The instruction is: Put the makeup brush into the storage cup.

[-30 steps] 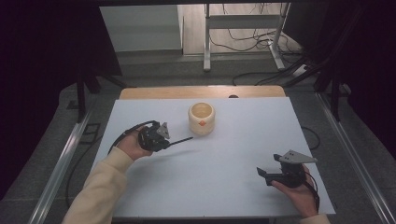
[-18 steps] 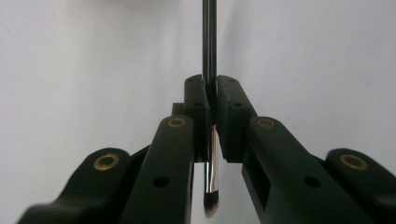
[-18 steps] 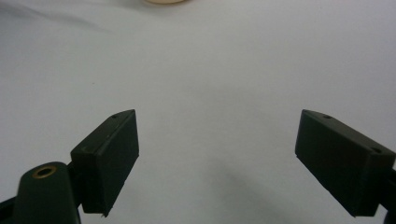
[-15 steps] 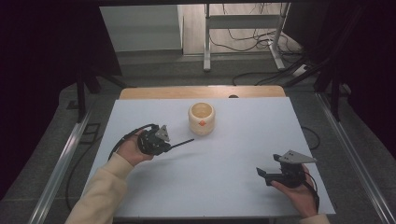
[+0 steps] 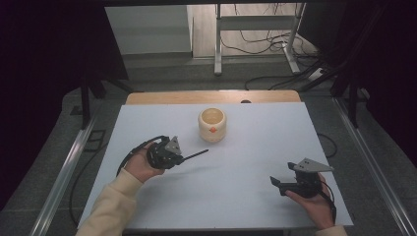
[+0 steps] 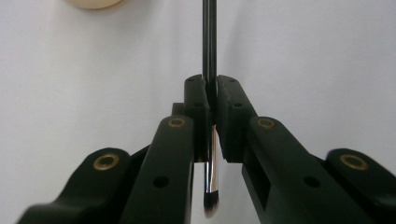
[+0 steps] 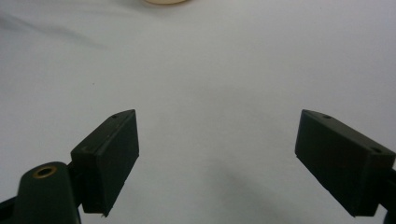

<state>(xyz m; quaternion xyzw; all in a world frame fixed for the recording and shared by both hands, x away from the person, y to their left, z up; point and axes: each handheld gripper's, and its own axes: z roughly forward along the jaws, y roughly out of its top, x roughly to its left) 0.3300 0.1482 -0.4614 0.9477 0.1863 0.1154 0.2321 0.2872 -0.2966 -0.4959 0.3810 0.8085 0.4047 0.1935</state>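
Brush (image 6: 209, 70) in left gripper (image 6: 210, 93), outside cream cup (image 5: 212, 124)

a lab set up for recording, by the look of it: a bare white table (image 5: 255, 162) stands alone on grey carpet, flanked by metal rails (image 5: 64, 167) (one on each side), with loose cables (image 5: 275, 46) trailing across the floor behind, a metal stand (image 5: 219, 37), and dark curtains (image 5: 44, 64) closing in the sides.
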